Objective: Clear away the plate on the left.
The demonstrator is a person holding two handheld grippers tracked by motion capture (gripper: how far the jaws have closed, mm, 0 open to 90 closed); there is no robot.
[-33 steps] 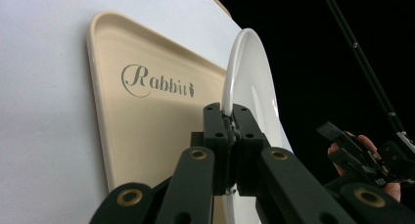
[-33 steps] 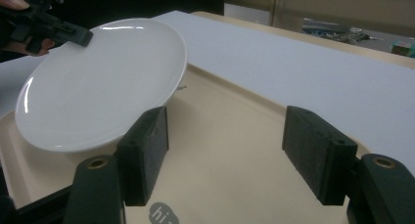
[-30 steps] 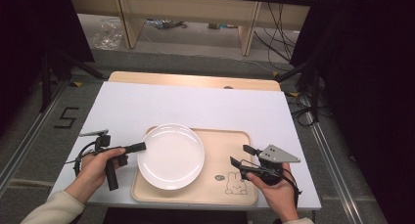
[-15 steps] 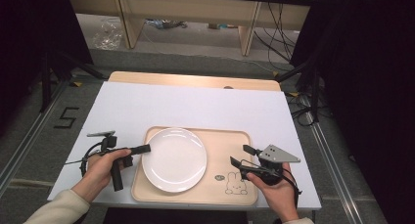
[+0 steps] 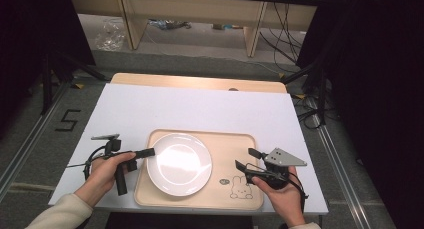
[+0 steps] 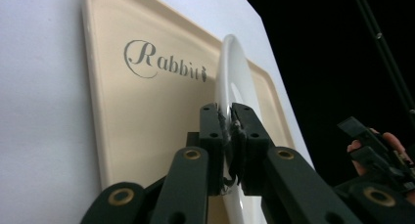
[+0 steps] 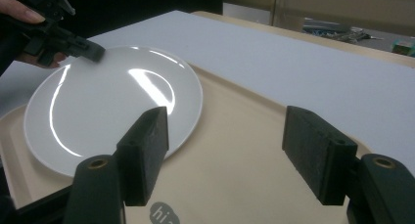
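The plate lies on the left half of the tray, which sits at the near middle of the tabletop; the plate's near-left edge reaches out to the tray's rim. The left tongs come in from nine o'clock of the plate and meet its rim there. In the left gripper view the left tongs have the plate edge between their two jaws, which stand very close together, one on each face of the rim. Those jaws have just been easing apart a little, with the rim between them, and the pads look as if they touch it on both sides, so the grip reads as a light hold on the plate. The word "Rabbit" is printed on the tray floor at about ten o'clock of the tongs in that view.

The right tongs hover over the tray's right part, at three o'clock of the plate and apart from it, near the rabbit drawing. In the right gripper view the right tongs stand wide apart with nothing between them, over bare tray; the plate lies at ten o'clock of them, and the left tongs sit on its far rim.
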